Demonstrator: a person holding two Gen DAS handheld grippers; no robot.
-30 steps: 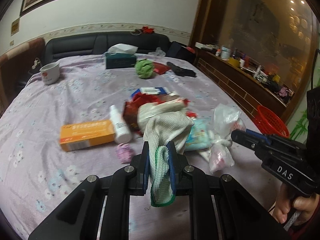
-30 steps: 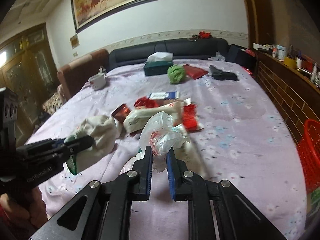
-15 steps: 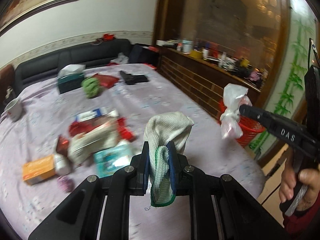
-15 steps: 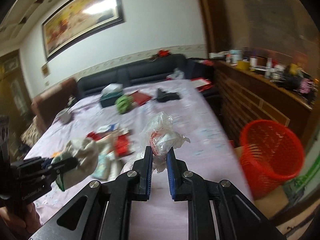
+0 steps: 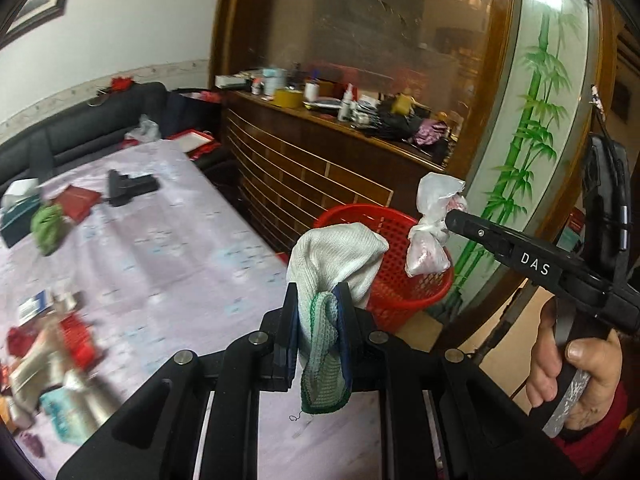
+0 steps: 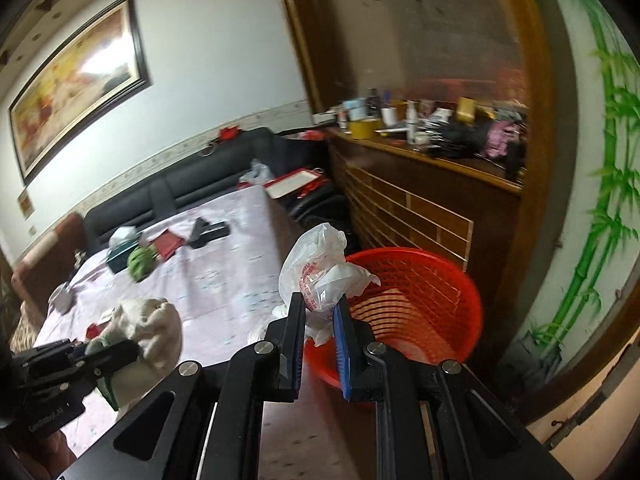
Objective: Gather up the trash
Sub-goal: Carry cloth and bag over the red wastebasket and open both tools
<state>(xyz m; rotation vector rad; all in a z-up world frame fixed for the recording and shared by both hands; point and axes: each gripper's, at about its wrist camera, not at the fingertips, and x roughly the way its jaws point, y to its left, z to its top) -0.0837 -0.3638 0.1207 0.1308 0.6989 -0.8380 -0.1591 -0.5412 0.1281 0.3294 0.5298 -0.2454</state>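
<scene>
Left wrist view: my left claw [image 5: 318,330] is clenched on a white knitted cloth with green edging [image 5: 326,280], held up in the air. Just right, my right claw [image 6: 318,322] pinches a crumpled clear plastic bag [image 6: 320,268]. Beyond both stands the red mesh basket [image 6: 420,300], beside the bed [image 5: 160,264], where leftover litter [image 5: 52,360] lies blurred.

"DAS" in white capitals reads on the side of the right gripper [image 5: 448,218], seen from the left wrist view. Left gripper [image 6: 132,350] body carries small pale lettering, too blurred to read. Red print on the plastic bag [image 6: 320,276] is crumpled, not legible.
</scene>
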